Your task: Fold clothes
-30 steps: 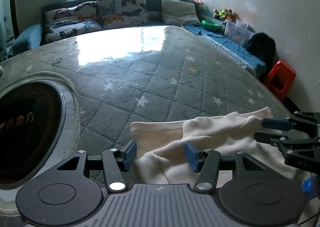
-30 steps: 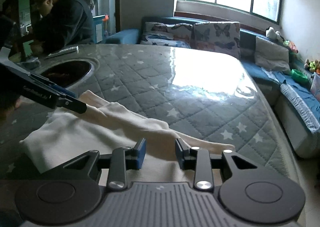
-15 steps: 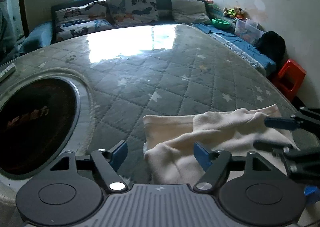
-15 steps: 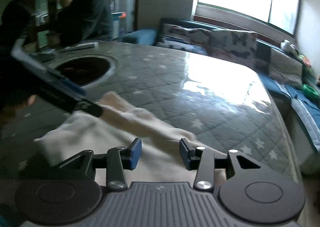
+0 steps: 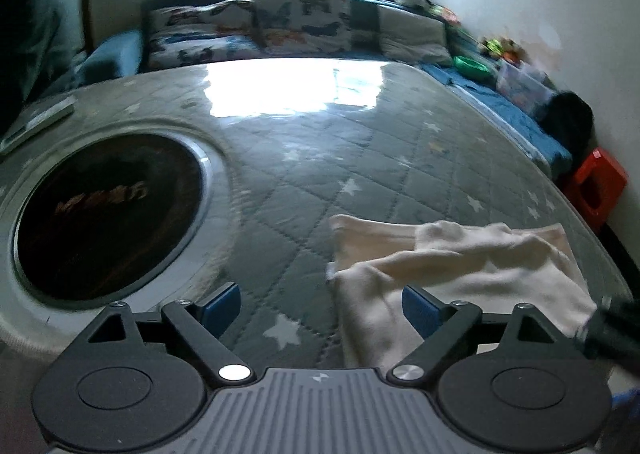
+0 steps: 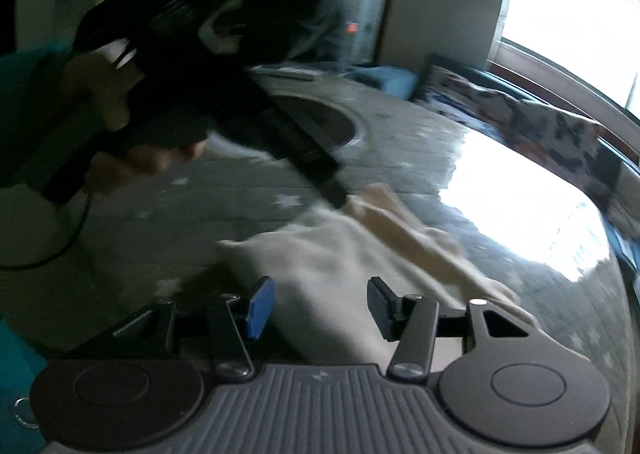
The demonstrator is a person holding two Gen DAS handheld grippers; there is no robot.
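While my left gripper (image 5: 322, 306) and right gripper (image 6: 318, 308) both gape with nothing between their pads, the cream garment (image 5: 452, 266) lies doubled over but rumpled on the quilted table (image 5: 320, 158), its folding seemingly unfinished.

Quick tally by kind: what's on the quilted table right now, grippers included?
Cream fabric garment: 1
Round dark inset in the grey quilted tabletop: 1
Flat grey remote-like object: 1
Black two-finger grippers, both open: 2 (left gripper, right gripper)
Total: 5

A quilted star-patterned table (image 5: 360, 158) bears a cream garment (image 5: 460, 266), seemingly loosely folded.
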